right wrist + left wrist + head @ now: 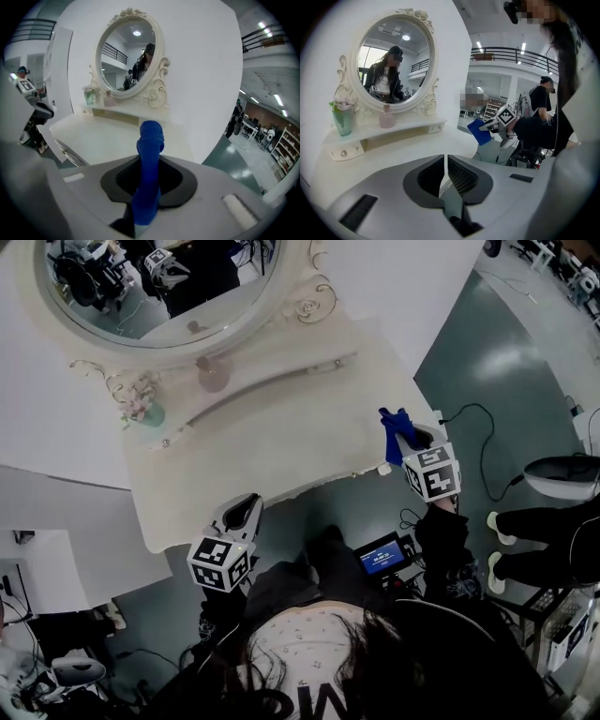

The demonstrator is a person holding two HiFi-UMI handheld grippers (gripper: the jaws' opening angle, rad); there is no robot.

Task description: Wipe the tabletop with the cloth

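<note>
At the far left of the worktop (281,442) a green vase (148,413) of pale flowers stands on a low raised shelf (253,385). A pink bottle (214,376) stands a little to its right on the same shelf. Behind both rises an oval mirror (159,296) in a scrolled white frame, with a dark-clothed person reflected in it.

The left gripper (246,507) is at the worktop's front edge, left of the middle, and points in towards the shelf. In its own view the left gripper (446,159) has its ribbed jaws drawn almost together. Only a thin slit is left between them and nothing is in it. Past them lie the bare worktop (417,150), the vase (343,119), the bottle (386,118) and the mirror (393,65). Whether this gripper touches the surface cannot be told.

To the right, the right gripper (412,439) is at the worktop's right front corner, well apart from the left one. It is closed on a blue cloth (396,432). In the right gripper view the cloth (150,140) is pinched between the jaws of the gripper (150,164) and stands up out of them as a bunched roll. The worktop (103,136) and mirror (129,58) lie ahead. From the left gripper view the cloth (480,131) shows as a flat blue patch just off the worktop's right edge.

Further right on the grey floor runs a black cable (483,446). A person's dark legs (548,540) with pale shoes enter from the right edge.
</note>
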